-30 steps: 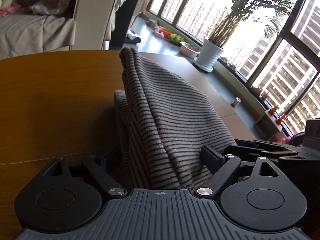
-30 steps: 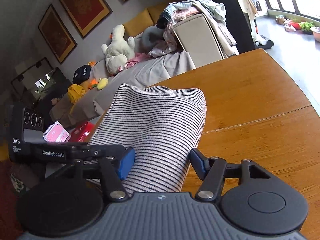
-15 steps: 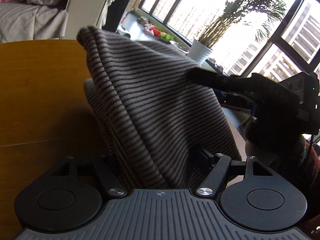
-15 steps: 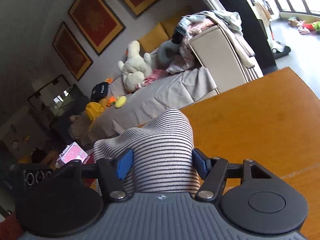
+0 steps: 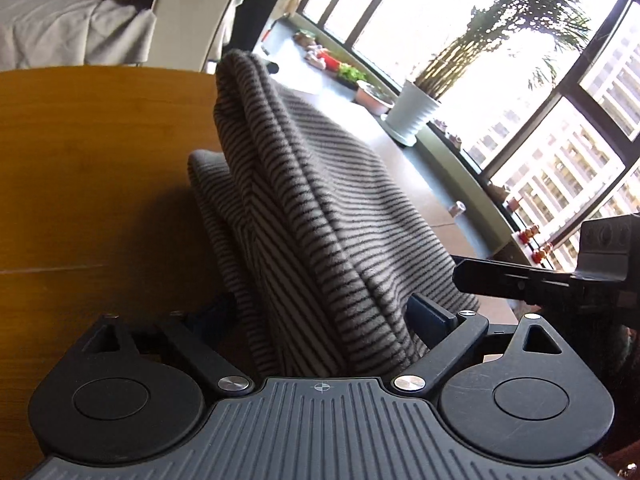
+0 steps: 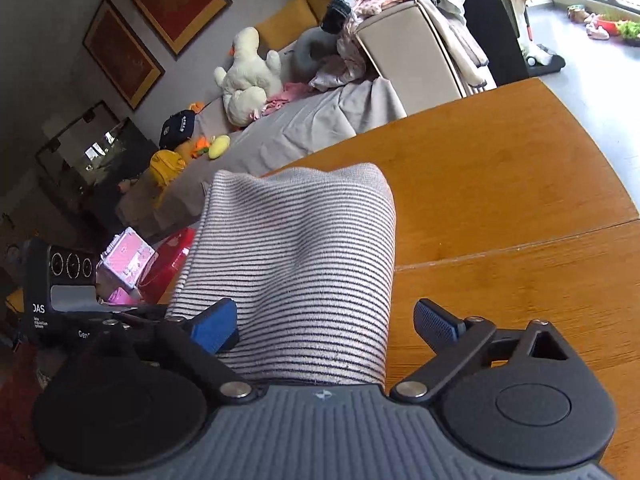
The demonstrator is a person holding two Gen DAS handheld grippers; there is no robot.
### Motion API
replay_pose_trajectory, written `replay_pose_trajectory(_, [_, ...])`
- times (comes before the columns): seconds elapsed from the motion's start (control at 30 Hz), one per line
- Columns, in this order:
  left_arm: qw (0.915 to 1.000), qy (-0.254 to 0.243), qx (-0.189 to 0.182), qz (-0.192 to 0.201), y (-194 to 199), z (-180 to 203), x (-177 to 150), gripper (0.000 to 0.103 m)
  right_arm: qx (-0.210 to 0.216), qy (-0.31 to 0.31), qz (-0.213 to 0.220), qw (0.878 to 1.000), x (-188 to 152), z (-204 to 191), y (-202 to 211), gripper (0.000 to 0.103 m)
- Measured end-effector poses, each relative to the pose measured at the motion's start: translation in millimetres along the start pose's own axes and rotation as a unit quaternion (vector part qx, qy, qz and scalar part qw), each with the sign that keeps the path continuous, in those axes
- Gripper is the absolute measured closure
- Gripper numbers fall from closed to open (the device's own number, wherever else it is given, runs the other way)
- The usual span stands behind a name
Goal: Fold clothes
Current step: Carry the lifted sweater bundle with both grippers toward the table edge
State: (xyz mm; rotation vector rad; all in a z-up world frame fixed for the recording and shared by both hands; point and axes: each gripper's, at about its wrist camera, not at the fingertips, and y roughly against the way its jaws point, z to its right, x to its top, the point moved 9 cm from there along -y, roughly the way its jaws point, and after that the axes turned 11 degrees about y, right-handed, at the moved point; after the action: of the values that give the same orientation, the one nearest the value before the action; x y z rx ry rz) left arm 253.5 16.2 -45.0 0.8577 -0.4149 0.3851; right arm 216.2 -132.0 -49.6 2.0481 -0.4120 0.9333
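Observation:
A grey garment with thin dark stripes (image 5: 304,208) lies bunched on the wooden table (image 5: 80,152), a fold standing up in front of my left gripper (image 5: 332,316). The cloth fills the gap between the left fingers, which stand wide. In the right wrist view the same garment (image 6: 296,264) lies folded between the fingers of my right gripper (image 6: 328,324). Its blue pads (image 6: 214,326) stand apart; the right pad is clear of the cloth. The right gripper's body (image 5: 560,276) shows at the right of the left wrist view.
The table's rounded far edge (image 6: 460,108) borders a sofa with a plush duck (image 6: 248,72) and heaped clothes. A potted plant (image 5: 412,116) stands on the window ledge. A table seam (image 6: 520,246) runs across the wood. The left gripper's body (image 6: 64,280) sits at far left.
The garment has come down from its lifted position onto the table. My right gripper's fingers have spread and let go of the cloth. The left gripper's fingers have also widened.

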Motion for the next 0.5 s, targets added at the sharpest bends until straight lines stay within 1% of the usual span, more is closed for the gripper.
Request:
replay_pose_trajectory(0.03, [1.0, -0.003, -0.002, 0.005, 0, -1, 0, 0.009, -0.001, 0.011, -0.006, 1.0, 2, -3, -9, 0.029])
replay_pose_trajectory(0.07, [0.9999, -0.006, 0.0, 0.009, 2, -3, 1, 0.018, -0.001, 0.021, -0.012, 1.0, 5, -6, -19, 0.028])
replay_pose_trajectory(0.1, [0.9998, -0.006, 0.004, 0.016, 4, -8, 3, 0.021, -0.002, 0.032, -0.018, 0.999, 7, -10, -28, 0.029])
replay_pose_trajectory(0.17, [0.9994, -0.002, 0.015, 0.031, 12, -22, 11, 0.026, 0.012, 0.044, -0.02, 0.999, 22, -16, -52, 0.031])
replay_pose_trajectory(0.27, [0.9972, 0.019, 0.039, 0.06, 30, -54, 29, 0.029, 0.038, 0.065, -0.023, 0.997, 46, -32, -93, 0.032])
replay_pose_trajectory(0.4, [0.9916, 0.042, 0.076, 0.096, 52, -97, 58, 0.03, 0.065, 0.096, -0.025, 0.993, 75, -60, -150, 0.032])
replay_pose_trajectory(0.47, [0.988, 0.053, 0.092, 0.112, 62, -116, 71, 0.03, 0.075, 0.107, -0.027, 0.991, 87, -71, -174, 0.032])
replay_pose_trajectory(0.5, [0.9872, 0.057, 0.094, 0.116, 65, -121, 74, 0.03, 0.078, 0.113, -0.027, 0.99, 90, -74, -181, 0.032])
